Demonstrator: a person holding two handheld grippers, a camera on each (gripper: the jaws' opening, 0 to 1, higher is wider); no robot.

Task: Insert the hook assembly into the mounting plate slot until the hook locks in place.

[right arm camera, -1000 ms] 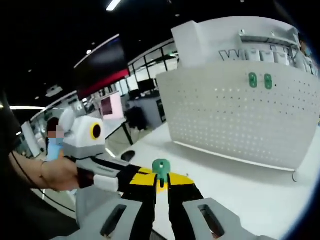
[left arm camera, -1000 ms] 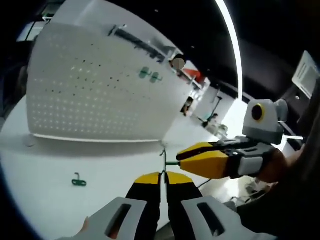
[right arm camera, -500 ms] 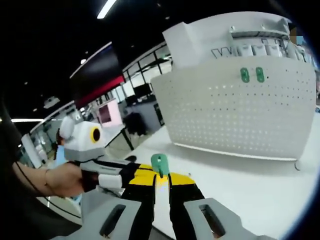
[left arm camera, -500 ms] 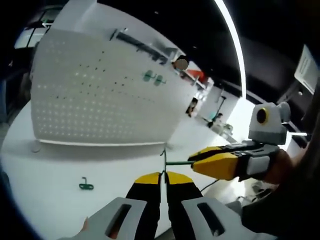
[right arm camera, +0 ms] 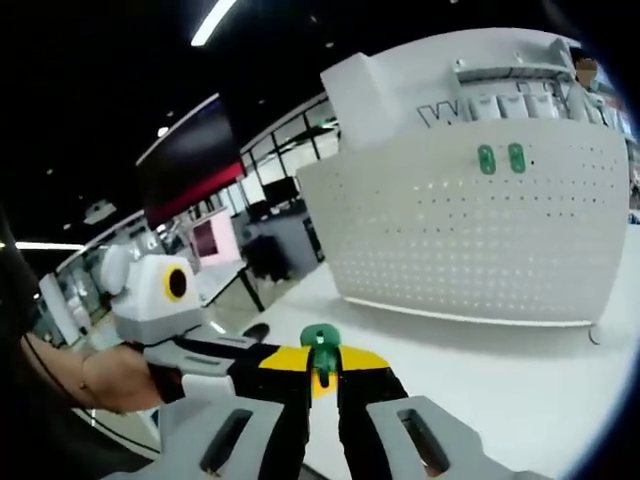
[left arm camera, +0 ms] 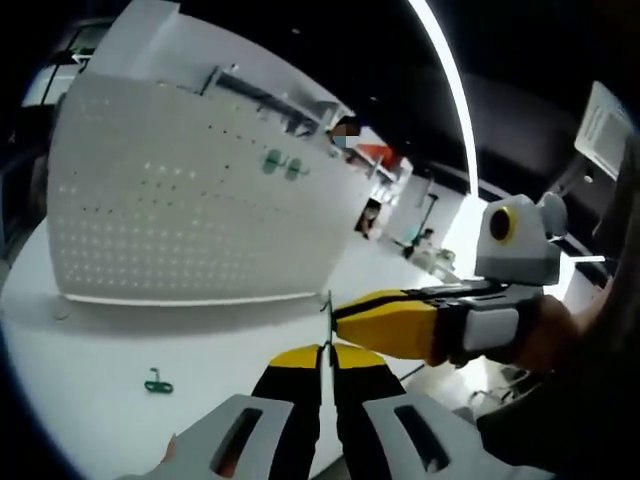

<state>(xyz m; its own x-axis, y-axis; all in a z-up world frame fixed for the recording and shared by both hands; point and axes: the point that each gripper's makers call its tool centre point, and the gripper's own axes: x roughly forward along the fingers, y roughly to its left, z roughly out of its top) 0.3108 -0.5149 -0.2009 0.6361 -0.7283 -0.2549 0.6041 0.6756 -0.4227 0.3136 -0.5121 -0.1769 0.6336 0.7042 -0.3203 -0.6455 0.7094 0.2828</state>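
Left gripper view is showing the left gripper [left arm camera: 322, 352] with jaws closed on the thin hook [left arm camera: 327, 318]; the right gripper [right arm camera: 322, 362], pinching the green plate [right arm camera: 321, 340], is meeting it from the right, end to end.

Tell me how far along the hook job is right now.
Done: two green plates already sit on the pegboard. In hand: the right gripper is shut on a green plate, the left gripper on a thin wire hook, tips nearly together. Left: locking them together. A spare green hook lies on the table.
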